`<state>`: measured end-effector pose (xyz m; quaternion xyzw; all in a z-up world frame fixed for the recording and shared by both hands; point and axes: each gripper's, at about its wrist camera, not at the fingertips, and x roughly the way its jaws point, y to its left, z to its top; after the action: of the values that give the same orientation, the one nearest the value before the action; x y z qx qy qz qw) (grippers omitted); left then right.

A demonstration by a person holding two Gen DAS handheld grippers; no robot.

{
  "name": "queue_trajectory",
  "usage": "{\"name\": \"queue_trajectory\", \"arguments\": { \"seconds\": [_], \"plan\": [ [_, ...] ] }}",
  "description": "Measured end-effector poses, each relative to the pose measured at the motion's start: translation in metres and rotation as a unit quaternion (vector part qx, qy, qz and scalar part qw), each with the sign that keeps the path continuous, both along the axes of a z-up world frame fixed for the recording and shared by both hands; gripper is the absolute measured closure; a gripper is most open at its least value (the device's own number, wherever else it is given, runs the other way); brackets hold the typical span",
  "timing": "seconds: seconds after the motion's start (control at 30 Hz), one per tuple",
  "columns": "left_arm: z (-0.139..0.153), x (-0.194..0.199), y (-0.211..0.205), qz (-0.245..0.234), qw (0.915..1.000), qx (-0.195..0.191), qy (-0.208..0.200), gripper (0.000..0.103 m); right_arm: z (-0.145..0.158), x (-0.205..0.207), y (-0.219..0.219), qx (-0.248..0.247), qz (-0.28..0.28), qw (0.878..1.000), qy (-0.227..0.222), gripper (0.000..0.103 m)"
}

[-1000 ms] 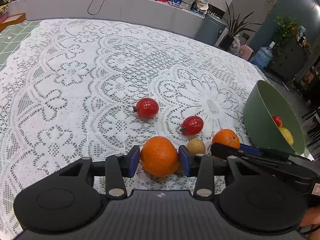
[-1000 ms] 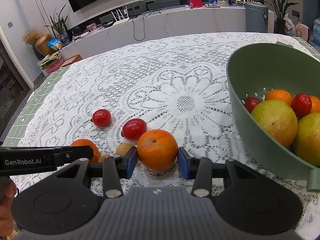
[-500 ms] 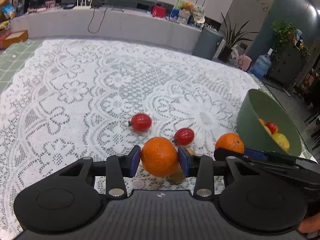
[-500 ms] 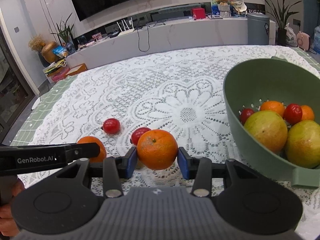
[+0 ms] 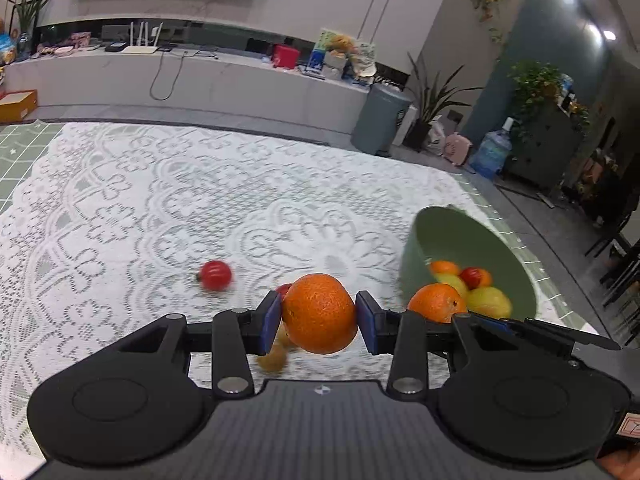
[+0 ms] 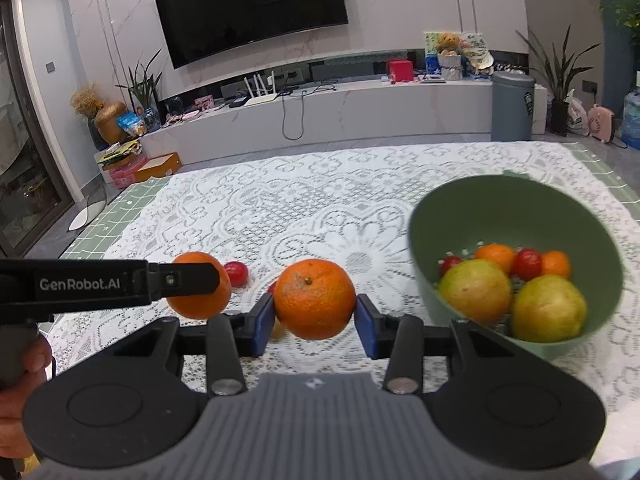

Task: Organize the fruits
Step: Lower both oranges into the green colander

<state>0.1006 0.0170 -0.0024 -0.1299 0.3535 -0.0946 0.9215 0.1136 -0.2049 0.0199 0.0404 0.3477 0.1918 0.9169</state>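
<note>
Two round oranges are up off the white lace-covered table (image 5: 120,200): left gripper (image 5: 318,317) clamps one orange (image 5: 320,312), right gripper (image 6: 316,318) clamps the other orange (image 6: 314,298), jaws pressed tight. Green plastic colander bowl (image 6: 560,216) of fruit sits at two o'clock.

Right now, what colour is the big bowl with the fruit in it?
The bowl is green. The right wrist view shows it best.
</note>
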Motion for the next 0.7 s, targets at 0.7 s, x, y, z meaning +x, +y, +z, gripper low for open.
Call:
{"name": "queue_trajectory", "arguments": {
  "seconds": [0.7],
  "plan": [
    [0.025,0.023,-0.088,-0.083,0.9959,0.032,-0.017,0.057,0.047,-0.001,-0.076,-0.051,-0.028,0.998,-0.031,0.062]
  ]
}}
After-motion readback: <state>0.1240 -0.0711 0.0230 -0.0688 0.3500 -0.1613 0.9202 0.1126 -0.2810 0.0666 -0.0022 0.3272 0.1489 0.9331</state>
